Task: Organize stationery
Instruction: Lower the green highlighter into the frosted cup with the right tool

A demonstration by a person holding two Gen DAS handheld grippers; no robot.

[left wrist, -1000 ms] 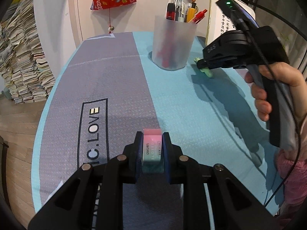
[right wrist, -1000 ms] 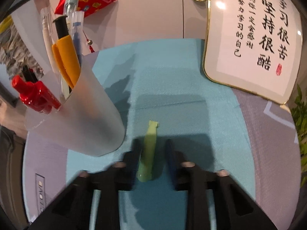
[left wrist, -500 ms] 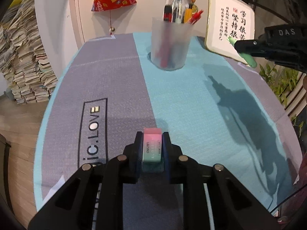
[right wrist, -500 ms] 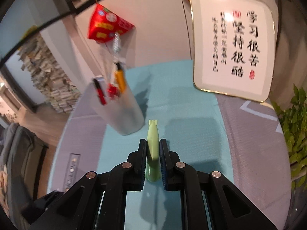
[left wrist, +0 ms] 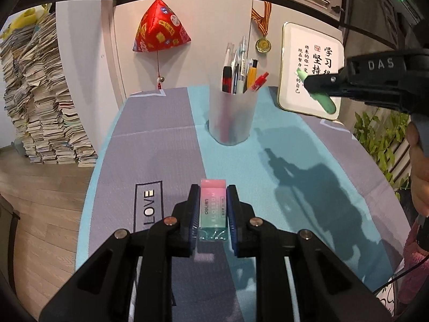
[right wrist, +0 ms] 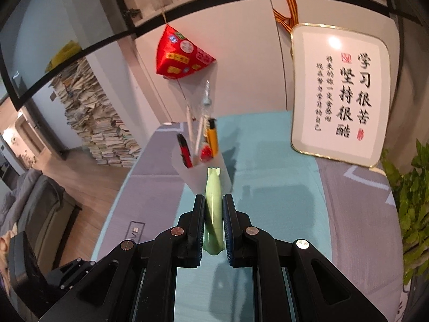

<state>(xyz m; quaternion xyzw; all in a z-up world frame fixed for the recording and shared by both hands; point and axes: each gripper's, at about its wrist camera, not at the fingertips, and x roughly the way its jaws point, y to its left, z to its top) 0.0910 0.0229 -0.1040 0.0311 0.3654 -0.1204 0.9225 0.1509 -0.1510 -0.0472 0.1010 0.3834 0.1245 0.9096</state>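
Note:
My left gripper (left wrist: 213,191) is shut on a pink-to-green eraser (left wrist: 213,209), held above the near part of the round table. A light green pen (right wrist: 213,206) is clamped in my right gripper (right wrist: 214,201), raised over the teal cloth. Seen from the left wrist, the right gripper (left wrist: 311,82) hangs high at the right with the green pen (left wrist: 320,98) sticking out both sides. A frosted pen cup (left wrist: 232,116) with several pens stands at the far middle of the table; in the right wrist view the pen cup (right wrist: 199,173) lies just beyond the pen's tip.
A grey and teal cloth (left wrist: 161,139) covers the table. A framed calligraphy plaque (right wrist: 339,94) leans at the back right. A red ornament (left wrist: 161,30) and a medal (left wrist: 262,44) hang on the wall. Paper stacks (left wrist: 40,102) stand left, a plant (right wrist: 410,204) right.
The right gripper closed on the green pen, lifted it off the cloth beside the cup and drew back high to the right. The left gripper rose a little with the eraser.

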